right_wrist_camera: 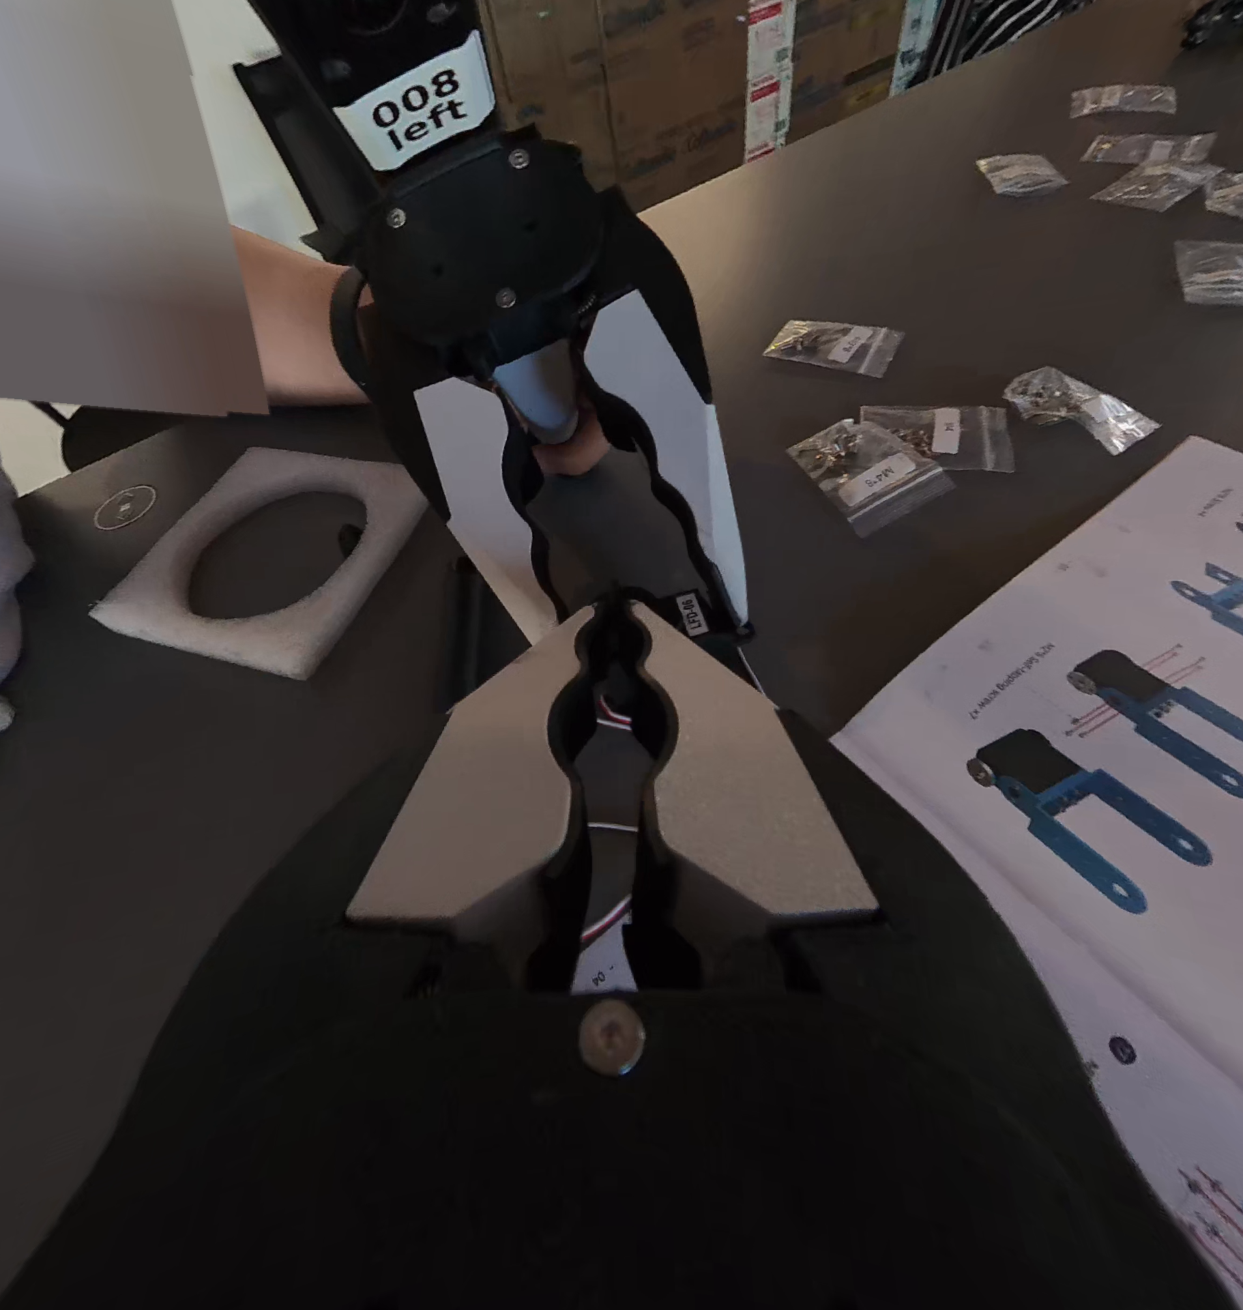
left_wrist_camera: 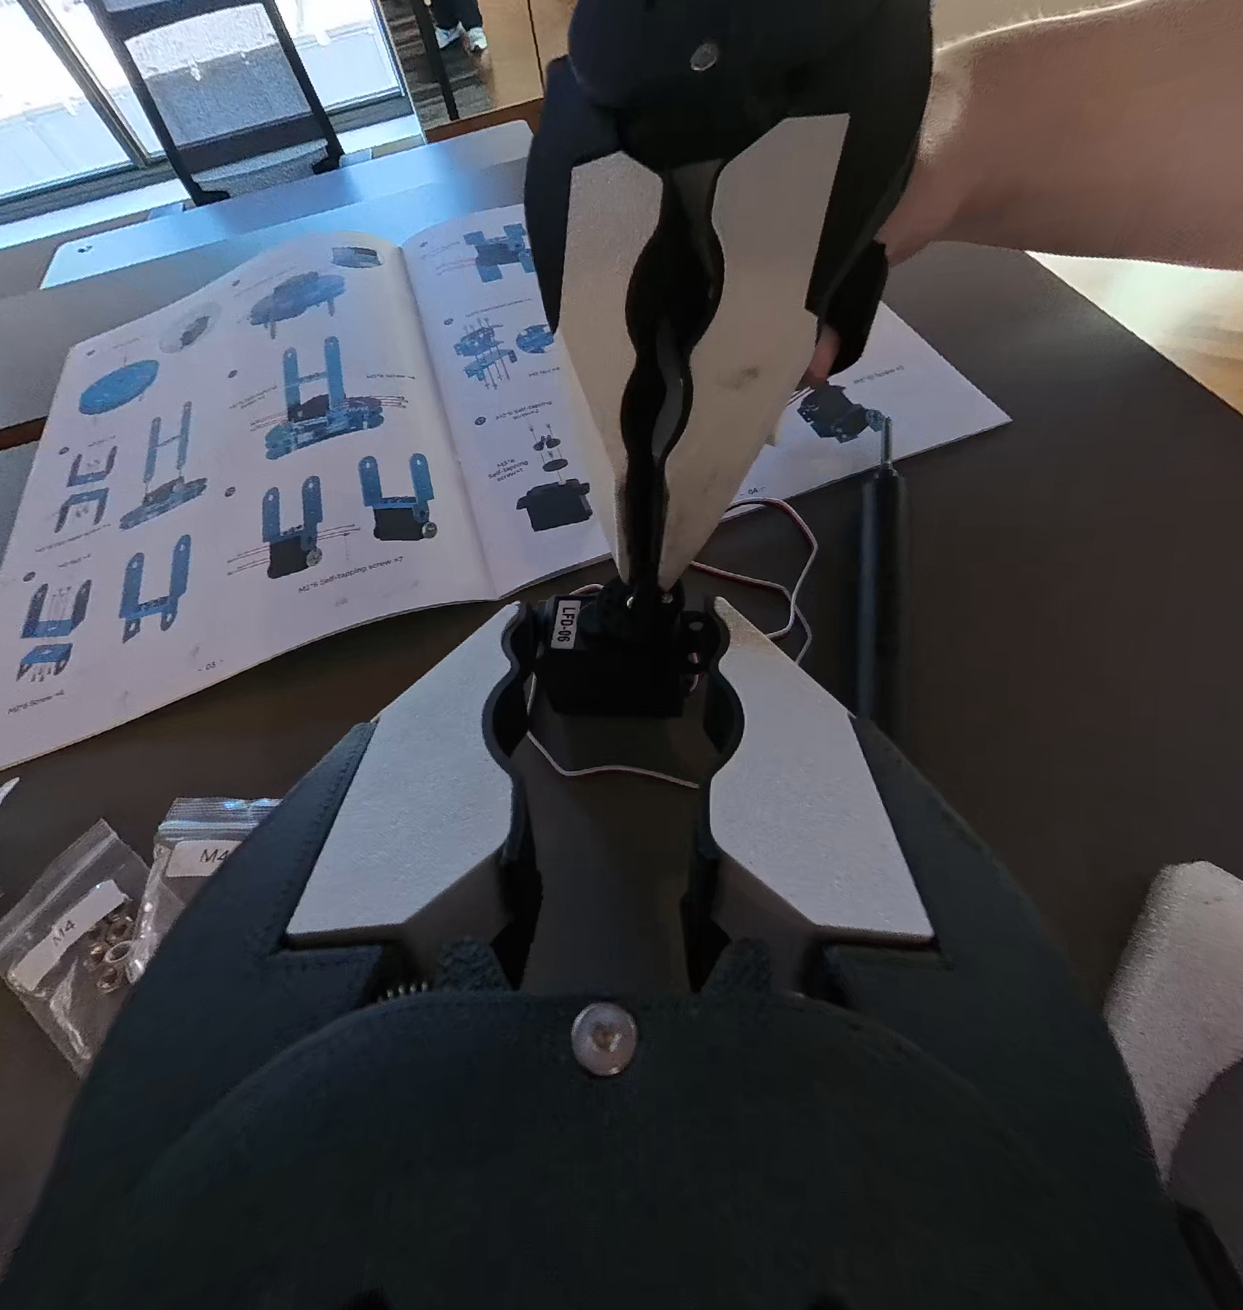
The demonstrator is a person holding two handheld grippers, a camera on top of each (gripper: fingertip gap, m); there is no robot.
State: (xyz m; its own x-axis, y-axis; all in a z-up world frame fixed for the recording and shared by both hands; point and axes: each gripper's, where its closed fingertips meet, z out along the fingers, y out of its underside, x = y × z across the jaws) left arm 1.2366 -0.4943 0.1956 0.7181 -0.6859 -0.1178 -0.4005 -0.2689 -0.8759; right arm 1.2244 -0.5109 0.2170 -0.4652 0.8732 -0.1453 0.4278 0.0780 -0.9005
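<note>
My left gripper (left_wrist_camera: 615,627) is shut on a small black servo motor (left_wrist_camera: 604,680) with a white sticker on its side, holding it upright just above the dark table. A white and red wire (left_wrist_camera: 782,588) trails from it. My right gripper (left_wrist_camera: 647,575) comes down from above with its jaws together. Its tips touch the round black horn (left_wrist_camera: 629,594) on top of the servo. In the right wrist view my right gripper (right_wrist_camera: 613,611) is shut at the servo (right_wrist_camera: 688,613), and the left gripper (right_wrist_camera: 654,602) reaches in from the far side. I cannot tell whether the tips pinch anything.
An open instruction booklet (left_wrist_camera: 264,454) lies behind the servo; it also shows in the right wrist view (right_wrist_camera: 1101,709). A dark screwdriver (left_wrist_camera: 881,553) lies to the right. Small bags of screws and nuts (left_wrist_camera: 73,943) lie near left. A white foam block with an oval hole (right_wrist_camera: 264,560) sits nearby. Only a small space, under 4 cm, lies between the two pairs of fingers.
</note>
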